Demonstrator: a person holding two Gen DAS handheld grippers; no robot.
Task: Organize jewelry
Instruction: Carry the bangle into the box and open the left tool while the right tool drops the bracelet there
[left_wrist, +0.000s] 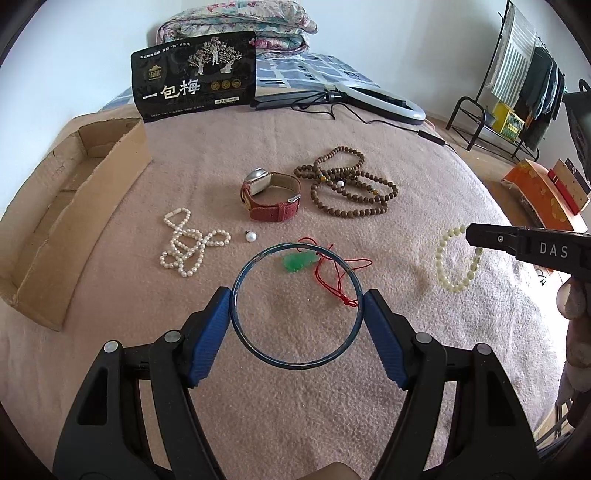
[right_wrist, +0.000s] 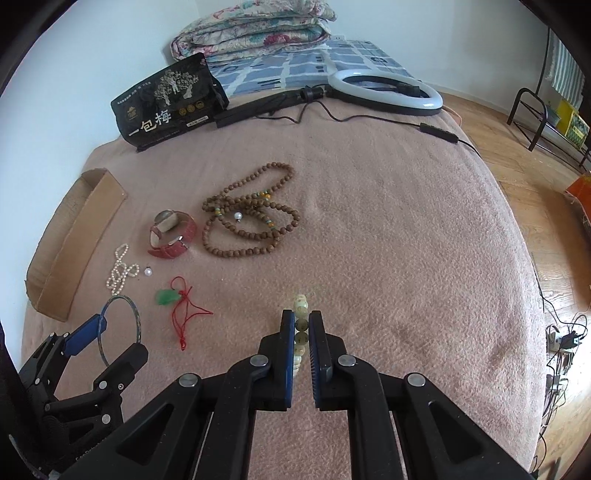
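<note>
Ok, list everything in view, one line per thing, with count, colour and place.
bangle: 1, blue, between the left gripper's fingers
pale bead bracelet: 1, cream, between the right gripper's fingers
pearl necklace: 1, white, blanket, near the box
loose pearl: 1, white, beside the pearl necklace
watch: 1, red strap, blanket centre
wooden bead strand: 1, brown, right of the watch
jade pendant: 1, green on red cord, behind the bangle
cardboard box: 1, brown, left edge
snack bag: 1, black, far side
ring light: 1, white, far side
blanket: 1, pink, on the bed
left gripper: 1, black, blue pads
right gripper: 1, black, blue pads
</note>
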